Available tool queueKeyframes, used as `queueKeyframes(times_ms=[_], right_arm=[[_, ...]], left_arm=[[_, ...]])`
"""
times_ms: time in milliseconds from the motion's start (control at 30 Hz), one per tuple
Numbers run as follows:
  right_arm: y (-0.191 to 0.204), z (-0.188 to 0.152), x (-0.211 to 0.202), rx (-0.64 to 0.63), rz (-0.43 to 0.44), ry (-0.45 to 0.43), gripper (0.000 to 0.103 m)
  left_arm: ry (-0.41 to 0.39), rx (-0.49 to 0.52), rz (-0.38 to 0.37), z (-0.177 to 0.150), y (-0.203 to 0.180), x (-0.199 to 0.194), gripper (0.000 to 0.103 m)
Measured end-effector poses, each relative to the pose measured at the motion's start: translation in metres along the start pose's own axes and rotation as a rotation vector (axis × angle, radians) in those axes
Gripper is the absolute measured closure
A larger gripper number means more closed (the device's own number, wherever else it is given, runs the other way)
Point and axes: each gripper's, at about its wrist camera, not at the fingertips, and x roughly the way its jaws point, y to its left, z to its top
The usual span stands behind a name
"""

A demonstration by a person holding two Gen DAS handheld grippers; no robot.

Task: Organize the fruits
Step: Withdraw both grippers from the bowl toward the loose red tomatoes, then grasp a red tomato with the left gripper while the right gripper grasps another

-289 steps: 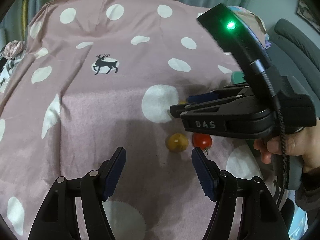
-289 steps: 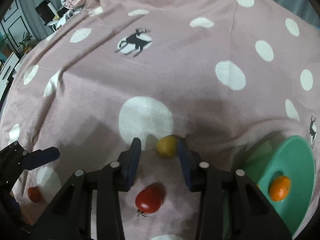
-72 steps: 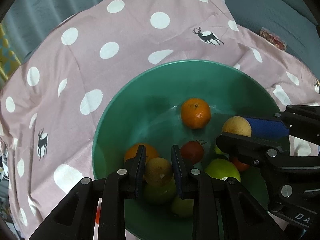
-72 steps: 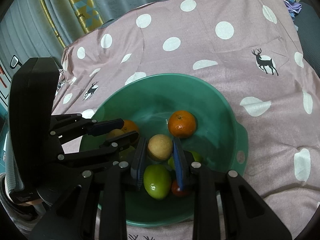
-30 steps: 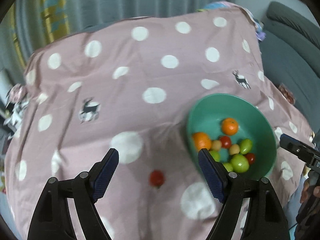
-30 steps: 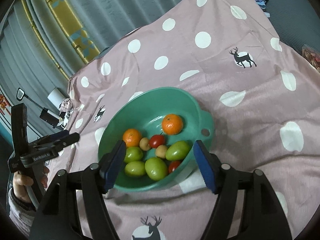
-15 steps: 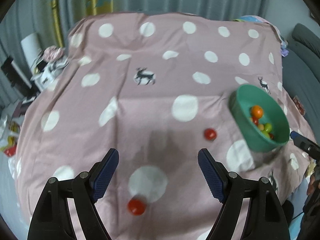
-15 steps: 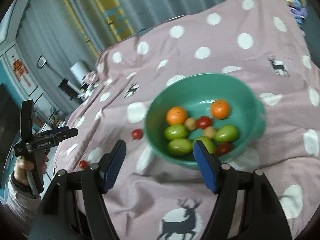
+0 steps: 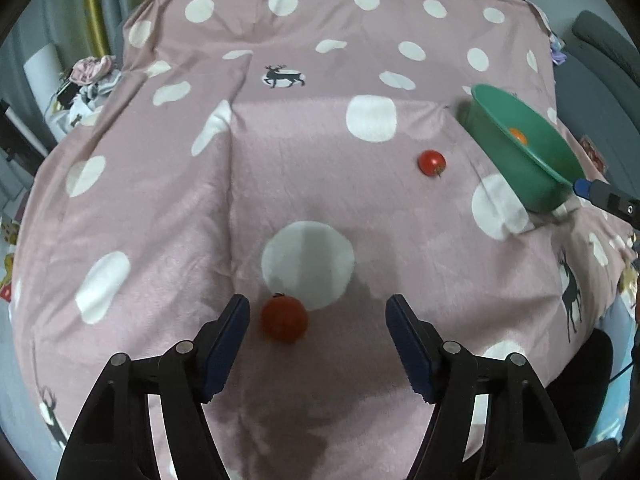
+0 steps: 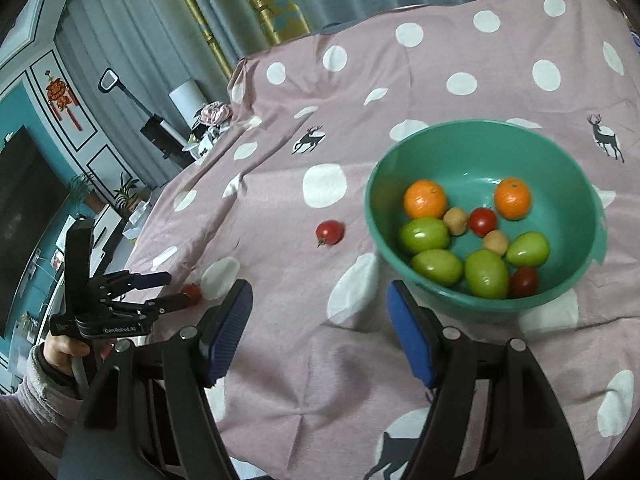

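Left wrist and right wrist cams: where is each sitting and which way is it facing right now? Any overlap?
Left wrist: on the left gripper, facing down over the spotted cloth; its open fingers flank the near tomato; the right gripper's tip shows at the right edge.
Right wrist: on the right gripper, open, looking down at the green bowl of fruit; the left gripper and the hand holding it show lower left.
Shared: the bowl, cloth, near tomato and far tomato.

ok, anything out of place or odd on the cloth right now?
Two red tomatoes lie loose on the pink polka-dot cloth, outside the green bowl: one by the open left gripper, one beside the bowl.
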Motion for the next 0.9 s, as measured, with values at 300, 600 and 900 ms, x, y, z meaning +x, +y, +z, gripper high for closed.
queueKeyframes(times_ms=[300,600,900], right_arm=[[0.015,-0.004,0.019,-0.026,0.025,0.045,0.032],[0.021,-0.004,0.037,-0.039,0.024,0.082,0.032],[0.033,0.010,0.069,-0.074,-0.007,0.125,0.033]], left_arm=[[0.026,-0.025,0.006,-0.001,0.011,0.020,0.050],[0.030,-0.045,0.018,-0.005,0.019,0.031,0.075],[-0.024,-0.043,-0.069,0.002,0.010,0.023,0.075]])
